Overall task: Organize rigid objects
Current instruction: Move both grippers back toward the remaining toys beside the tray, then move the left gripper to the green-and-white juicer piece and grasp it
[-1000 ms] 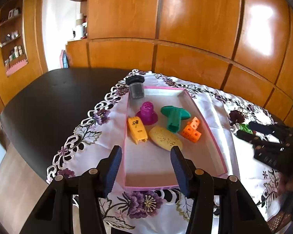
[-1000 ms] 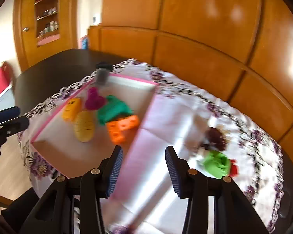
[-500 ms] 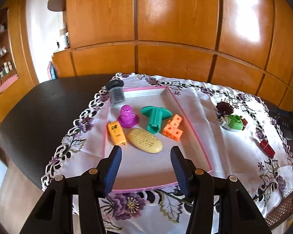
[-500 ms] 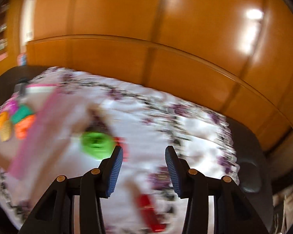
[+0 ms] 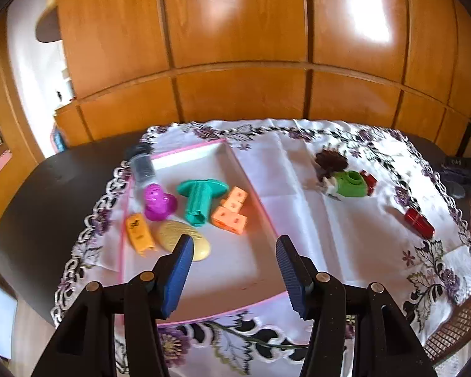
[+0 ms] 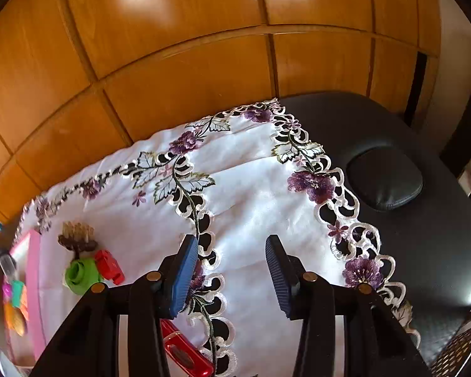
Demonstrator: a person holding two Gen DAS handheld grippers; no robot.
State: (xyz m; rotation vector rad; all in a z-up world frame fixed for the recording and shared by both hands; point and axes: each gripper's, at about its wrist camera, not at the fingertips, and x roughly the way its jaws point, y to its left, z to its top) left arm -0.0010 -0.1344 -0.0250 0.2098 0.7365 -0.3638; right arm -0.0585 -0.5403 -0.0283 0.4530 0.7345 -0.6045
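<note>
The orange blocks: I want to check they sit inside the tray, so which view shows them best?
The left wrist view: the orange blocks lie in full sight inside the pink-rimmed tray, beside the teal piece. The right wrist view shows only a blurred orange patch at its left edge.

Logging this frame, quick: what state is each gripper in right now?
Left gripper: open, holding nothing, above the pink tray.
Right gripper: open, holding nothing, above the embroidered tablecloth.
</note>
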